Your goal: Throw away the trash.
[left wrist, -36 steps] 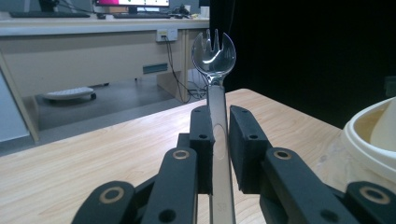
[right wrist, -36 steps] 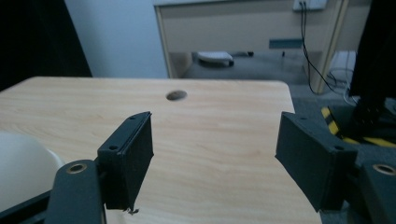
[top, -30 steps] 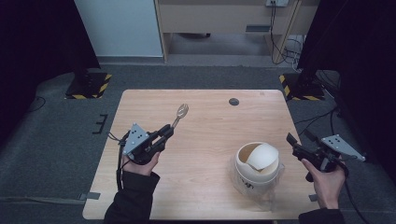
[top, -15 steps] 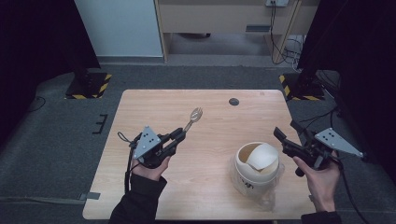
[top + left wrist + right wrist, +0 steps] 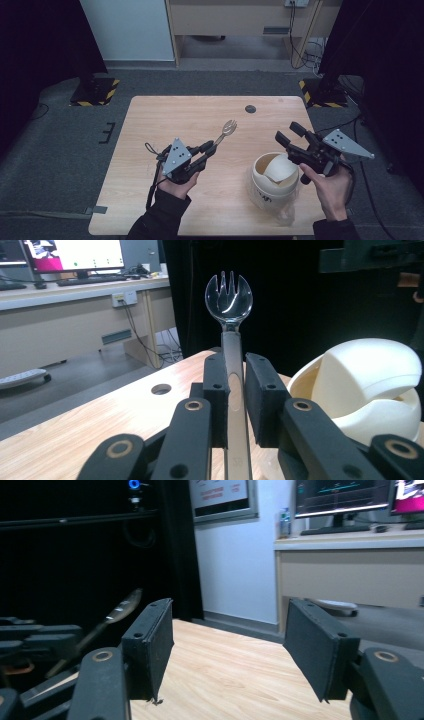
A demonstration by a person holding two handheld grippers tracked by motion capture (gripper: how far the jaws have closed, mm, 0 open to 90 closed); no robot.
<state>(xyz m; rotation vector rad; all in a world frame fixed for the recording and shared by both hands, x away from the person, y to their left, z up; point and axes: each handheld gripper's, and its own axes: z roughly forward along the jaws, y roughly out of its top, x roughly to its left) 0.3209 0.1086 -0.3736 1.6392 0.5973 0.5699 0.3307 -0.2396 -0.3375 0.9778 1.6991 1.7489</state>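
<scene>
Spreading under everything is the pale wooden table [image 5: 200, 125], bare apart from a small dark hole [image 5: 250, 108] near its far edge, with grey floor around it, a white panel and a desk behind, and black curtains to either side; my gripper views catch lit monitors on desks across the room. Next in size is the cream bin [image 5: 274, 177] with its swing lid, standing on the table's near right part, just beside my right hand. My right gripper [image 5: 291, 136] hangs above the table by the bin's far rim, jaws spread wide with nothing between them. My left gripper [image 5: 210, 148] is clamped on the handle of the spork [image 5: 228, 128], which sticks out past the jaws, lifted off the wood, tines pointing toward the far right. I judge the pick-up done; what seems left is carrying the spork across to the bin and letting it go, perhaps with my right tongs tipping the lid.
</scene>
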